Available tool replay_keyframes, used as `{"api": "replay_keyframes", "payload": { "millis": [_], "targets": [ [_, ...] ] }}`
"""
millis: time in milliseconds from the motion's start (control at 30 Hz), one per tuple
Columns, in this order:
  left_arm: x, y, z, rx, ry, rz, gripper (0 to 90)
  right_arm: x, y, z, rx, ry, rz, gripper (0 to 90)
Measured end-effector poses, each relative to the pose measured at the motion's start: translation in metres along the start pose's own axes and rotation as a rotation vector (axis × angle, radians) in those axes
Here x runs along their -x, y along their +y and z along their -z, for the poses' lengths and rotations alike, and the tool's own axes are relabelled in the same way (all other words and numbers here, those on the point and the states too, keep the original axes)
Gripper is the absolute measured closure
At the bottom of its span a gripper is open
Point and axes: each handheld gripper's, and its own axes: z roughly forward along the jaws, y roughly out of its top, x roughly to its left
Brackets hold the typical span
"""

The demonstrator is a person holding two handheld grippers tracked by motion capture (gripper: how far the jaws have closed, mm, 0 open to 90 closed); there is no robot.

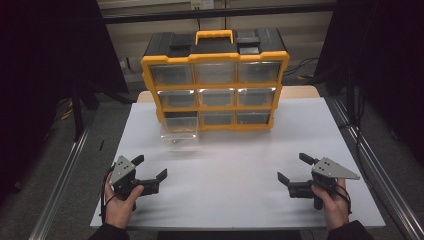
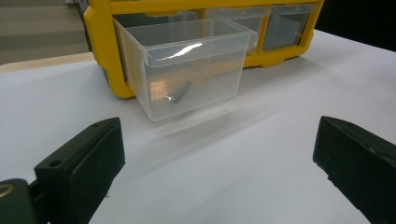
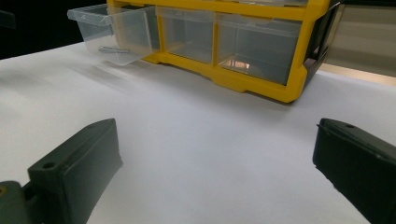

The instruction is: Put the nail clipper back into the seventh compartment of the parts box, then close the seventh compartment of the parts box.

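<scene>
A yellow and black drawer cabinet (image 1: 215, 80) stands at the back of the white table (image 1: 235, 175). Its bottom-left clear drawer (image 1: 178, 134) is pulled out toward me; it holds a small dark metal part (image 2: 179, 93). The same drawer (image 3: 114, 35) appears at upper left in the right gripper view, next to the cabinet (image 3: 261, 46). My left gripper (image 1: 150, 167) rests open near the front left, a hand around it, well short of the drawer. On the front right my right gripper (image 1: 295, 167) is also open. Neither holds anything.
The table's front edge runs just below both hands. Metal frame rails (image 1: 370, 165) flank the table on both sides. Cables (image 1: 300, 67) lie behind the cabinet. Bare table surface (image 1: 225, 170) lies between the grippers and the cabinet.
</scene>
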Motion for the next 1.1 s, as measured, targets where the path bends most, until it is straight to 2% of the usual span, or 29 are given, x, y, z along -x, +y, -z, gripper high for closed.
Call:
{"api": "replay_keyframes", "payload": {
  "millis": [167,267,433,533,567,733,833,900,933,967,1000,1100],
  "targets": [
    [-0.004,0.001,-0.002,-0.022,-0.004,0.001,1.9,0.001,0.0,-0.001,-0.001,-0.001,0.0,0.4],
    [-0.005,0.001,-0.004,-0.037,-0.039,0.013,2.6,0.001,0.0,-0.002,-0.004,0.005,0.002,0.4],
    [-0.005,0.002,-0.008,-0.06,-0.099,0.01,3.3,0.001,0.001,-0.003,-0.008,0.003,0.008,0.4],
    [-0.005,0.004,-0.01,-0.086,-0.157,0.02,5.0,0.001,0.0,-0.003,-0.011,-0.001,0.001,0.4],
    [-0.005,0.004,-0.011,-0.092,-0.174,0.018,5.5,0.0,0.0,-0.003,-0.011,0.0,-0.001,0.4],
    [-0.004,0.004,-0.015,-0.102,-0.206,0.0,6.4,0.001,0.0,-0.003,-0.011,0.004,0.001,0.4],
    [-0.003,0.006,-0.015,-0.109,-0.185,-0.017,6.5,0.001,0.0,-0.004,-0.011,0.006,0.002,0.4],
    [-0.001,0.006,-0.016,-0.106,-0.203,-0.011,6.5,0.001,0.0,-0.003,-0.01,0.006,-0.002,0.4],
    [0.0,0.007,-0.016,-0.112,-0.196,-0.022,6.5,0.0,0.0,-0.003,-0.01,0.009,-0.003,0.4],
    [0.0,0.007,-0.017,-0.108,-0.226,-0.012,6.5,0.001,0.0,-0.003,-0.006,0.007,0.0,0.4],
    [0.001,0.008,-0.018,-0.111,-0.25,-0.019,6.4,0.001,0.0,-0.003,-0.005,0.008,0.0,0.4],
    [0.004,0.011,-0.02,-0.125,-0.268,-0.039,5.3,0.001,0.0,-0.002,-0.006,0.012,0.001,0.4]
  ]
}}
